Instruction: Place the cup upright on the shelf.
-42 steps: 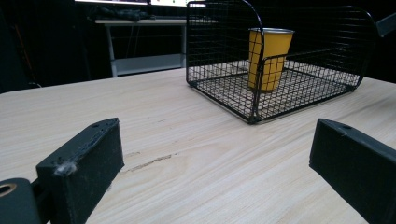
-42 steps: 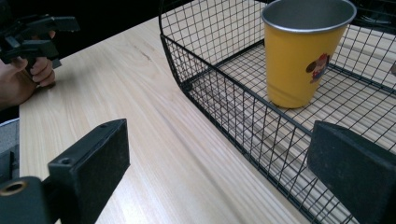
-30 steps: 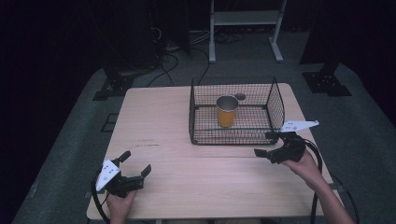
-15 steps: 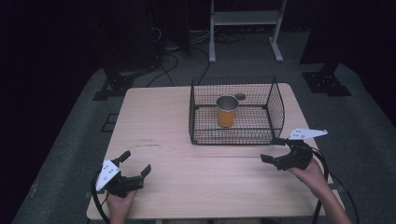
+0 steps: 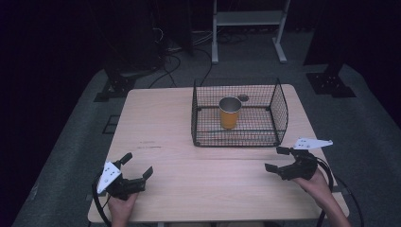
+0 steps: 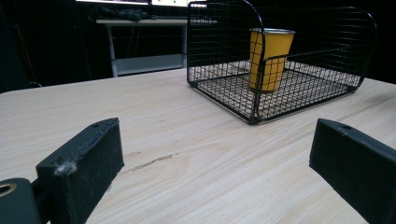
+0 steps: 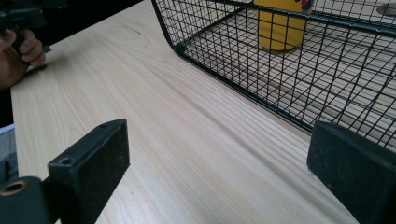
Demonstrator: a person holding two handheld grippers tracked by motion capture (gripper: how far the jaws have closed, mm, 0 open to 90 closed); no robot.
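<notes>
Each black gripper (image 5: 135, 166) carries a pale 3-cornered plate, trailing cable.

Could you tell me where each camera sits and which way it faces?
High view: above the person's side, looking forward and down at the table; both hands, left gripper, right gripper.
Left gripper view: low over the wood, facing the wire basket; its open jaws.
Right gripper view: low, beside the basket; its open jaws.
Shared: the yellow cup inside.
</notes>
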